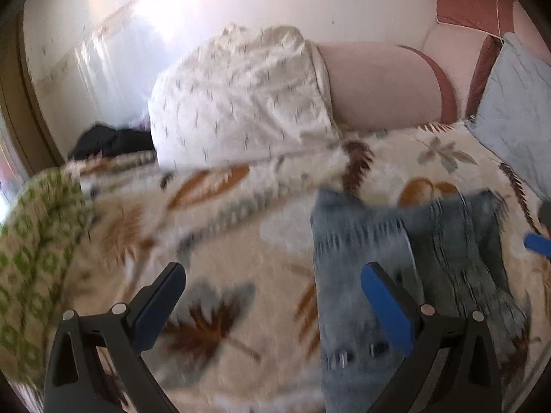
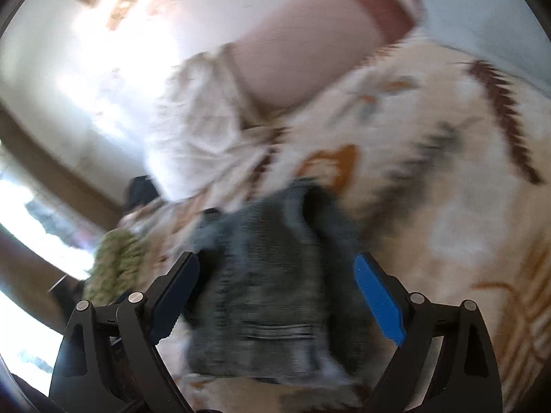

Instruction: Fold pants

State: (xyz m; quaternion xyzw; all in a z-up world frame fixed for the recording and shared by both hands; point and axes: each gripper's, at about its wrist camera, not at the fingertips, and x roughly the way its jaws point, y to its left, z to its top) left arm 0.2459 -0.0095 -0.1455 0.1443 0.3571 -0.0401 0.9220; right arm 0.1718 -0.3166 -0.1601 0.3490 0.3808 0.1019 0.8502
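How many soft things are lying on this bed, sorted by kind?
Jeans: 1
Pillows: 2, white and pale blue
Pink bolster: 1
Green patterned cloth: 1
Dark garment: 1
Leaf-print blanket: 1
Total: 7

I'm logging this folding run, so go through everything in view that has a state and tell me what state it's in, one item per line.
Jeans: bunched in a compact heap on the blanket, held by neither gripper; blurred.
Left gripper: open, empty, above the blanket beside the jeans.
Right gripper: open, fingers either side of the jeans.
Leaf-print blanket: spread over the bed.
White pillow: propped up against the wall.
Light blue pillow: leaning at the bed's far right.
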